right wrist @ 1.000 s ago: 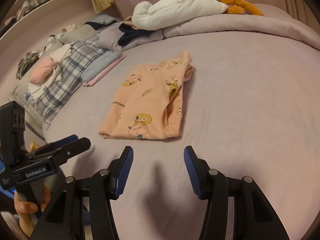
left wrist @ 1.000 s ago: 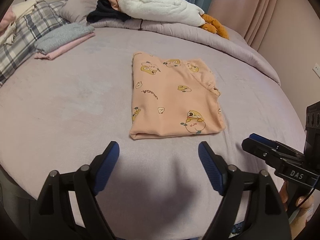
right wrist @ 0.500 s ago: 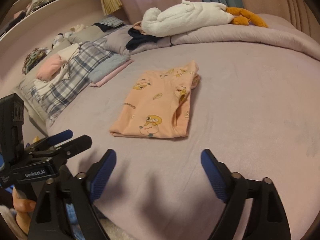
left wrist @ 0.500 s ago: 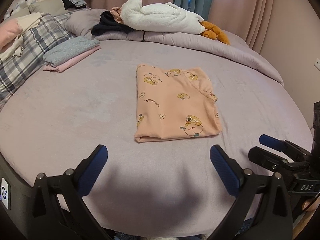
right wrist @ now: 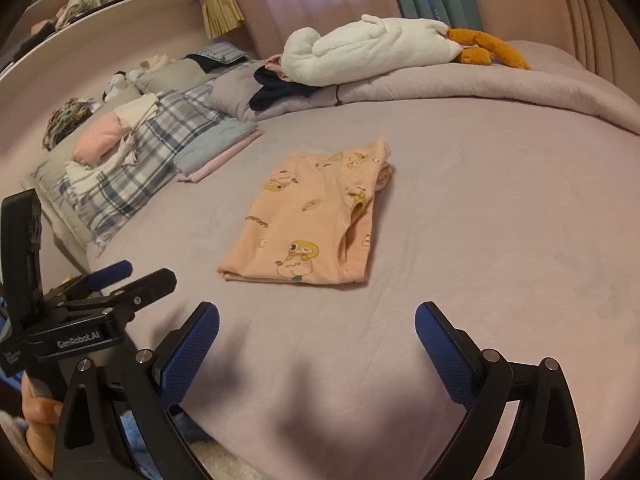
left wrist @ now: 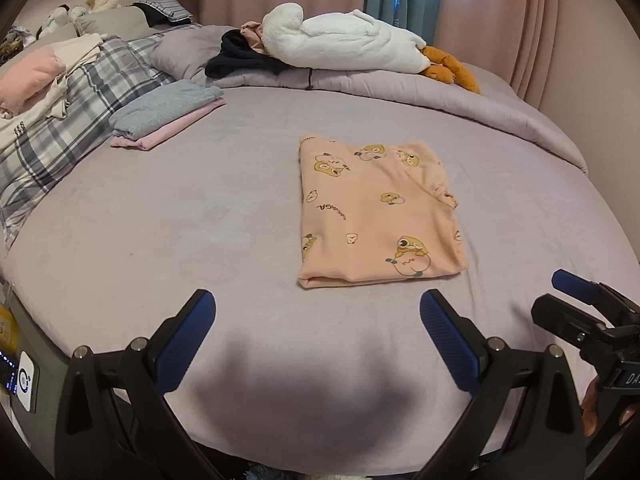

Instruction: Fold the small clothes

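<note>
Mauve bed (left wrist: pixel 160 240), folded peach garment (left wrist: pixel 372 208), clothes stack (left wrist: pixel 168 114)

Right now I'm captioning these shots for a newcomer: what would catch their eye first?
The peach cartoon-print garment, folded into a neat rectangle, lies alone mid-bed on the lilac bedspread. Behind it a big white plush goose sprawls over the rolled duvet, with a grey-and-pink folded stack to the left. Both tools, left tool and right tool, hang open and empty near the bed's edge.
</note>
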Demonstrator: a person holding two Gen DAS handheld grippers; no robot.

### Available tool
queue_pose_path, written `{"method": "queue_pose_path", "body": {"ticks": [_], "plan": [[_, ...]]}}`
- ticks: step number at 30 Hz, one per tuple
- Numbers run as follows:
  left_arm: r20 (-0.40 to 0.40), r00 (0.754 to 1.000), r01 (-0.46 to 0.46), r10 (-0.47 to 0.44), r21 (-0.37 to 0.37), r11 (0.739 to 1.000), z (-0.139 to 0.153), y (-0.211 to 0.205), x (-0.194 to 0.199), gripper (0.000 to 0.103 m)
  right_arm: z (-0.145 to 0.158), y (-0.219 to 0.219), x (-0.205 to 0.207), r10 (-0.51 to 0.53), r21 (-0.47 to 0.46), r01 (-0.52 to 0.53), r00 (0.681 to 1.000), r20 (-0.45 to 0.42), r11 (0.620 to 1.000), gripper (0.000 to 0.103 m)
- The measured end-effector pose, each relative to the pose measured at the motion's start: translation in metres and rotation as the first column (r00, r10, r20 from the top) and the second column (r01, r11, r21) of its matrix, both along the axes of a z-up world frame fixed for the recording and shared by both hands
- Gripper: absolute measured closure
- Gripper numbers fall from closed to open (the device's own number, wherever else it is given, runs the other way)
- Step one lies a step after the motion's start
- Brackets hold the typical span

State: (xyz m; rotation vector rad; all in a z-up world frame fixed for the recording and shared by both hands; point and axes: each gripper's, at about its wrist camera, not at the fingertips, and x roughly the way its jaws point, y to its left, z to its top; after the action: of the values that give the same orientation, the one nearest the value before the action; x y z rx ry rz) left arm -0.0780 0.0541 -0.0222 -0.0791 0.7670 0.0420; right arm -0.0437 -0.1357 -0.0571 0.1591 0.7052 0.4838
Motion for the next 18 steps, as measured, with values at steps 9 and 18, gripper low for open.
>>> {"method": "queue_pose_path", "body": {"ticks": [9, 18], "plan": [[0.010, 0.998, -0.054, 0.054, 0.017, 0.998, 0.0029, 0.0031, -0.0012, 0.001, 0.0008, 0.0015, -0.0003, -0.055, -0.051, 0.056, 0.998, 0.019, 0.997, 0.001], [-0.015, 0.999, -0.042, 0.042, 0.009, 0.999, 0.0010, -0.0017, -0.0007, 0.000, 0.0023, 0.0032, 0.0005, -0.056, -0.056, 0.056, 0.998, 0.009, 0.997, 0.001]]}}
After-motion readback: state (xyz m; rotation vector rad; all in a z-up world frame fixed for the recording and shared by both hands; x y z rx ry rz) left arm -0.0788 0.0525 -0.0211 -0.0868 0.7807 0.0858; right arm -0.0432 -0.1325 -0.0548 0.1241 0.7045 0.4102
